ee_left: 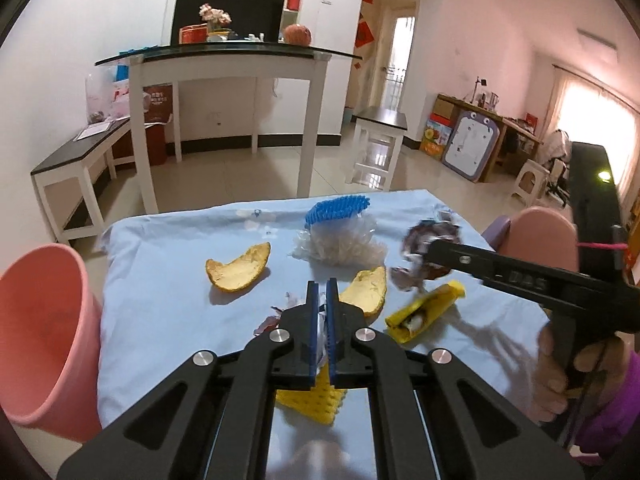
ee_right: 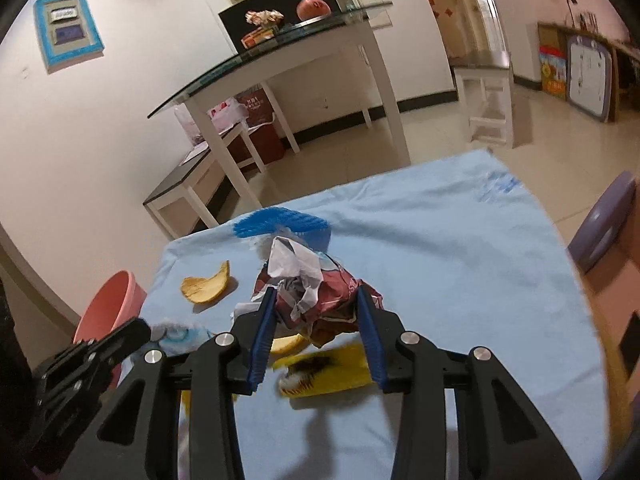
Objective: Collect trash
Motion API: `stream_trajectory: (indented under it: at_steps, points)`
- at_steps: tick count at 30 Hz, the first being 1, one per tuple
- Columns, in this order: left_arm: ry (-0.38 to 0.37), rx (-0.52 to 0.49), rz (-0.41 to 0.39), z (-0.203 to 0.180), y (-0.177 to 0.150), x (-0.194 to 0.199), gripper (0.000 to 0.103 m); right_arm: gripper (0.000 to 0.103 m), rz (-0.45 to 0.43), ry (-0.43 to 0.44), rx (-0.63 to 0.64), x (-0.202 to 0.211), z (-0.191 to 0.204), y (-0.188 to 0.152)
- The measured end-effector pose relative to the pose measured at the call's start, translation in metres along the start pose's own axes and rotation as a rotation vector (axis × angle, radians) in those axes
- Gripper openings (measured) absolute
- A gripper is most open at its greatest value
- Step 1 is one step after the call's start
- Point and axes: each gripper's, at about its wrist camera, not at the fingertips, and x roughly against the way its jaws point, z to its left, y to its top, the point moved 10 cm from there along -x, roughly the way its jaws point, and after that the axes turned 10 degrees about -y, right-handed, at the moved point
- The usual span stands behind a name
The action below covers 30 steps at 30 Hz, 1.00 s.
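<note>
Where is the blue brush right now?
The blue brush is at the far edge of the blue tablecloth, just behind the crumpled clear plastic bag; in the right wrist view it sits behind the dark red wrapper.

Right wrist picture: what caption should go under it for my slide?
Right gripper holds a crumpled maroon wrapper above the blue tablecloth, orange peel nearby.
</note>
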Motion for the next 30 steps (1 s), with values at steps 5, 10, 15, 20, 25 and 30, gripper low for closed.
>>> stream_trajectory:
  at_steps: [5, 10, 15, 20, 25, 30]
  points:
    - [0.006, 0.032, -0.003, -0.002, 0.001, 0.007, 0.004, 0.039, -0.035, -0.009, -0.01, 0.036, -0.005, 0.003]
    - [0.006, 0.034, -0.029, -0.008, 0.002, 0.024, 0.004, 0.039, -0.055, -0.018, -0.008, 0.06, -0.006, 0.0]
    - [0.005, 0.039, -0.066, -0.011, 0.004, 0.044, 0.004, 0.039, -0.071, -0.015, 0.003, 0.078, 0.003, -0.003]
    - [0.021, 0.036, -0.111, -0.012, 0.007, 0.066, 0.004, 0.039, -0.079, 0.003, 0.028, 0.09, 0.023, -0.005]
    - [0.047, 0.056, -0.164, -0.002, 0.012, 0.091, 0.004, 0.039, -0.088, 0.03, 0.067, 0.098, 0.047, -0.006]
    - [0.086, 0.071, -0.206, 0.013, 0.016, 0.111, 0.004, 0.039, -0.087, 0.065, 0.104, 0.1, 0.068, -0.006]
